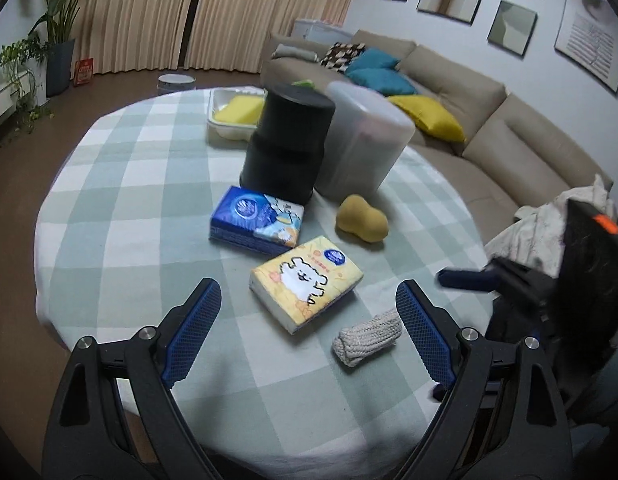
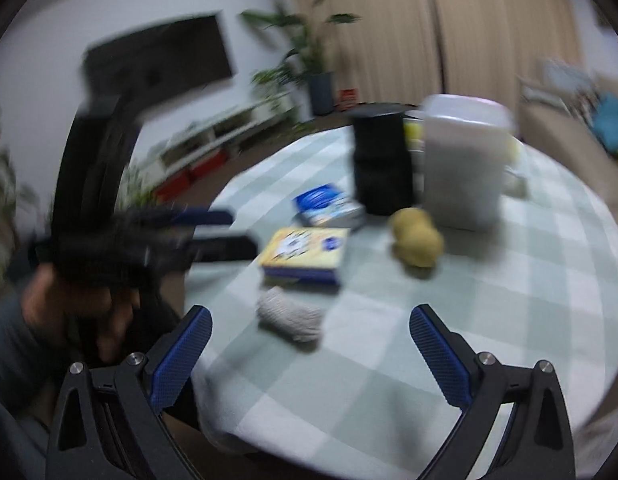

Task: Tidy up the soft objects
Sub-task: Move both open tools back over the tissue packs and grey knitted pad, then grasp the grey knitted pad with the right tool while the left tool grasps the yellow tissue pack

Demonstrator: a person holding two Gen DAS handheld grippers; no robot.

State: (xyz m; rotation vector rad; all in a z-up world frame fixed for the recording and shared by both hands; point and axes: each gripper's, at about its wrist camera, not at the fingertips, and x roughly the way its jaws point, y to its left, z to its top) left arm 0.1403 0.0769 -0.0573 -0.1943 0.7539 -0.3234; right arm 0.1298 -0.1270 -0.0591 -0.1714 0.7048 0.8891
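Observation:
On the round checked table [image 1: 121, 200] lie a yellow tissue pack [image 1: 307, 282], a blue tissue pack [image 1: 257, 220], a tan peanut-shaped sponge [image 1: 361, 220] and a grey rolled cloth [image 1: 367, 336]. My left gripper [image 1: 309, 320] is open and empty, hovering above the table's near edge, with the yellow pack and the cloth between its fingers in view. My right gripper [image 2: 311, 344] is open and empty; the rolled cloth [image 2: 291, 318] lies just ahead of it. The right wrist view is blurred. The right gripper also shows in the left wrist view [image 1: 469, 280].
A black cylinder [image 1: 287, 144] and a frosted plastic container [image 1: 365, 140] stand mid-table. A white tray [image 1: 225, 124] holding a yellow sponge [image 1: 239, 110] sits at the far side. A beige sofa [image 1: 489, 120] with cushions is behind the table.

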